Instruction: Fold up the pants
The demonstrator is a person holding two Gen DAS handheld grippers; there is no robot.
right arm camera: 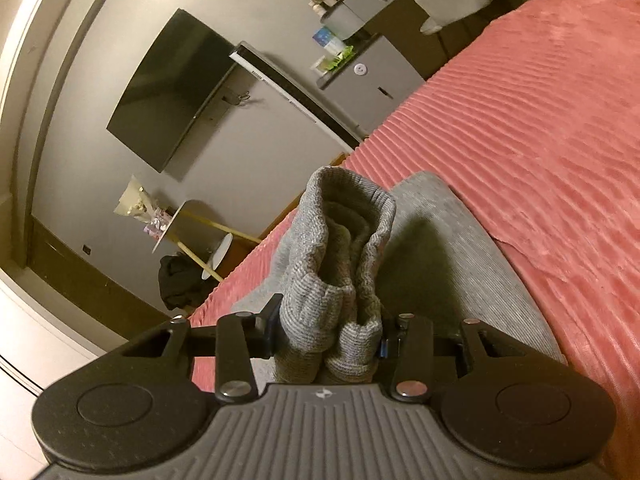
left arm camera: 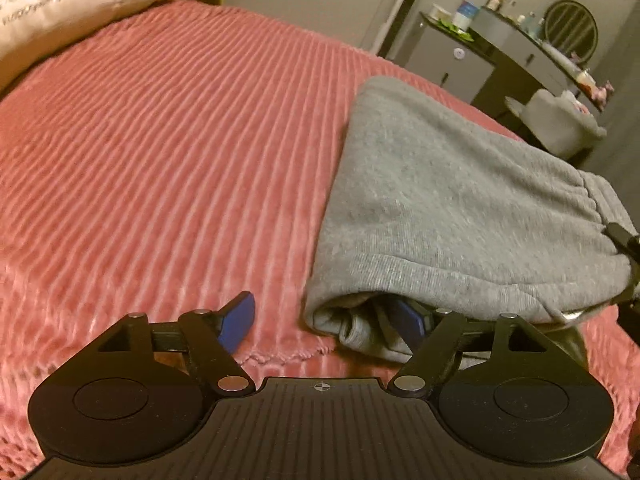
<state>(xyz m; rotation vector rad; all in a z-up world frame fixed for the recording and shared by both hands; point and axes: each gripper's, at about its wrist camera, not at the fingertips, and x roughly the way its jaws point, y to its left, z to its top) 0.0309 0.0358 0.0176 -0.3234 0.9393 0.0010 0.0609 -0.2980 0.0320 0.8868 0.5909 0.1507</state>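
Grey sweatpants (left arm camera: 452, 204) lie folded on the pink ribbed bedspread (left arm camera: 168, 152), to the right in the left wrist view. My left gripper (left arm camera: 326, 326) is open at the near edge of the pants; its left blue finger (left arm camera: 238, 320) rests on the bedspread, its right finger is under the fold of fabric. My right gripper (right arm camera: 326, 336) is shut on the bunched ribbed cuffs of the pants (right arm camera: 340, 256), which stand up between its fingers above the rest of the pants (right arm camera: 452, 264). Part of the right gripper shows at the right edge of the left wrist view (left arm camera: 624, 240).
A cream pillow (left arm camera: 68, 12) lies at the far left of the bed. Beyond the bed stand a dresser with bottles (left arm camera: 504, 48), a grey chair (left arm camera: 560, 120), a wall TV (right arm camera: 168, 88) and a small round side table (right arm camera: 188, 224).
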